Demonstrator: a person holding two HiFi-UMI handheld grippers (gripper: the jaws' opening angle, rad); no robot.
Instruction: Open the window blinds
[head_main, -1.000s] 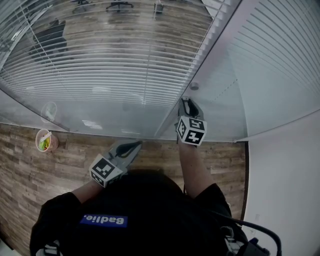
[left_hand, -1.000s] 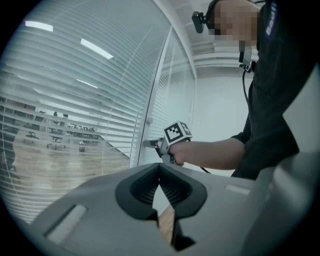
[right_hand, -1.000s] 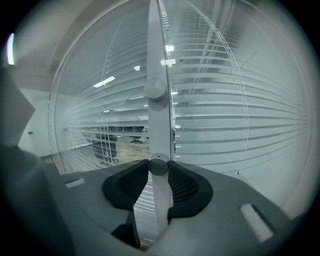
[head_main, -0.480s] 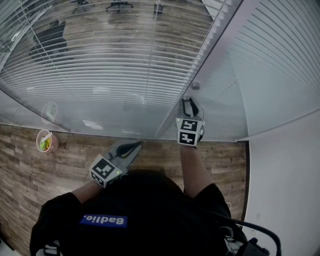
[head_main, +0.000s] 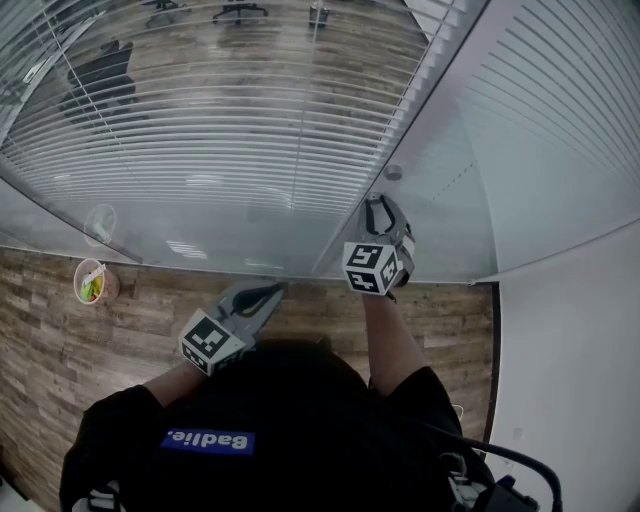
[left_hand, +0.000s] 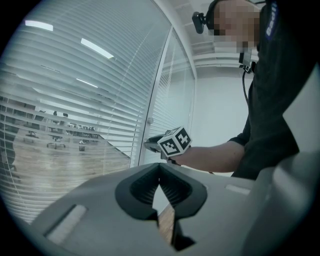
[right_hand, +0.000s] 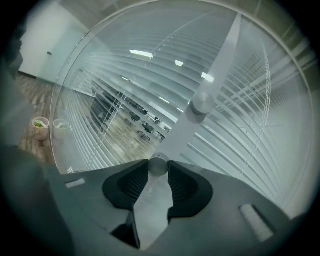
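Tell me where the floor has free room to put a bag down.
The wood floor is bare left of the person, apart from the cup by the glass wall. A narrower bare strip lies between the right arm and the white wall. It is crowded at the frame, where the right tongs grip the knob.

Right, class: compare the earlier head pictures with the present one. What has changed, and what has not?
The right tongs, closed on the small round knob of the window frame, have rolled about their own line. Their marker cube now shows other faces and sits slightly further left. Nothing was taken or let go. The left tongs, the blinds and the cup on the floor look unchanged.
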